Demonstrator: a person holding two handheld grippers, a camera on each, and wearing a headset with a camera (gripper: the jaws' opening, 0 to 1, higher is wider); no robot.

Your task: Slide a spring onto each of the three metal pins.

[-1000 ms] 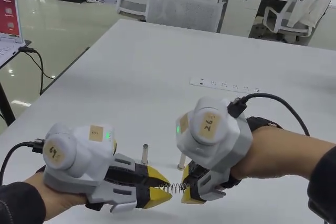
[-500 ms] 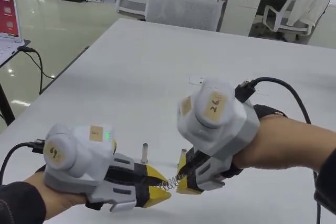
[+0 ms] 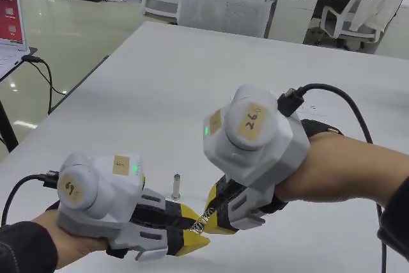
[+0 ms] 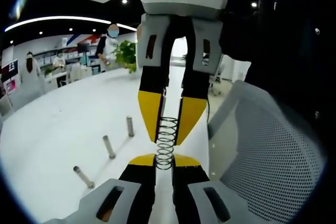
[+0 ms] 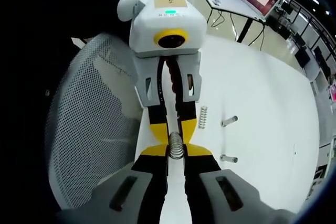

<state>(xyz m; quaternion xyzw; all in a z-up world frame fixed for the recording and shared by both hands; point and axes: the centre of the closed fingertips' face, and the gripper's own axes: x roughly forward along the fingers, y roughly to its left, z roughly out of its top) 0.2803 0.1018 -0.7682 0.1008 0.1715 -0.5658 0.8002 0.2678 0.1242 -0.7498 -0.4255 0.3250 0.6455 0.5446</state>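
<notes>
Just above the near edge of the white worktop (image 3: 160,87), a small coiled metal spring (image 4: 166,142) is stretched in the air between two handheld grippers that meet tip to tip. The left gripper (image 4: 164,162) is clenched on one end of the spring with its yellow-tipped jaws, and the right gripper (image 4: 170,127), facing it, grasps the other end between its own yellow tips. In the head view a tan sticker on the rounded end of the left gripper reads "69" in handwriting, and a matching sticker on the right gripper reads "26"; a second small sticker on each is too small to read, and a green light glows on each body. Three metal pins (image 4: 108,146) stand upright in a short row on the worktop, just beside the grippers. A second spring (image 5: 203,116) lies flat on the worktop near the pins. A grey mesh chair (image 5: 84,119) sits against the near edge, and a white power strip (image 3: 307,108) lies further back.
</notes>
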